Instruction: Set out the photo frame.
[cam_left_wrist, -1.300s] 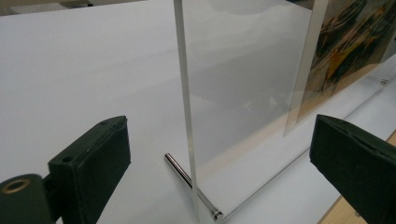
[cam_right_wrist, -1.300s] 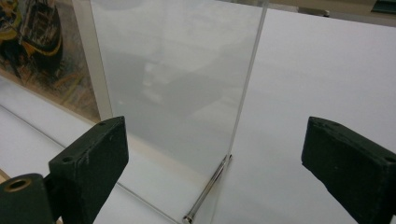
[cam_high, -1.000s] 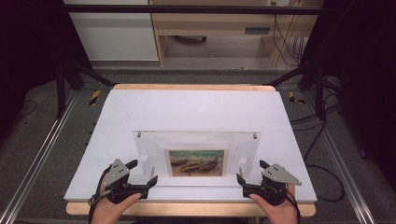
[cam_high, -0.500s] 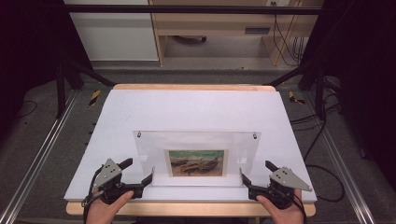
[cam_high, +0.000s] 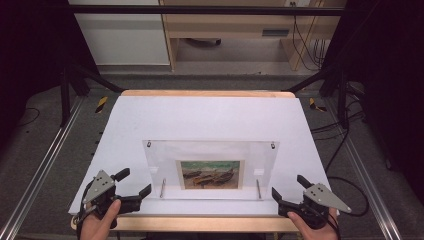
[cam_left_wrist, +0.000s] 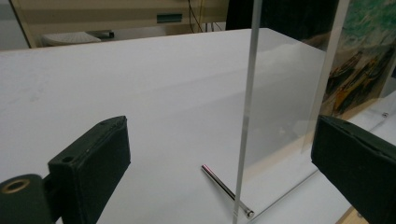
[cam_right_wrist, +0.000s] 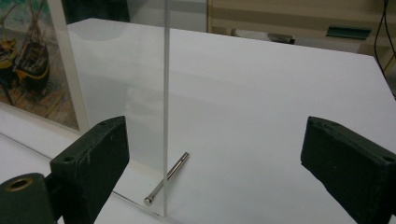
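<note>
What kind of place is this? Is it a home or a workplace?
Probably a workplace, something like a lab or a test room. A white work table stands inside a metal frame with rails, cables hang by a wooden bench behind it, and a clear acrylic picture frame stands on the table.

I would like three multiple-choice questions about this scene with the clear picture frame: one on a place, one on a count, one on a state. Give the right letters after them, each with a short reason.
1. Where does the clear picture frame stand?
A. on the near part of the white table
B. on the floor
C. at the far edge

2. How many metal pins lie at its base?
A. none
B. two
C. five

3. How are the left gripper and right gripper?
A. both shut on the frame
B. one open, one shut
C. both open

Answers: 1 A, the frame is close to the person's hands. 2 B, one pin shows near each lower corner. 3 C, each gripper's jaws stand wide apart beside a frame edge.
</note>
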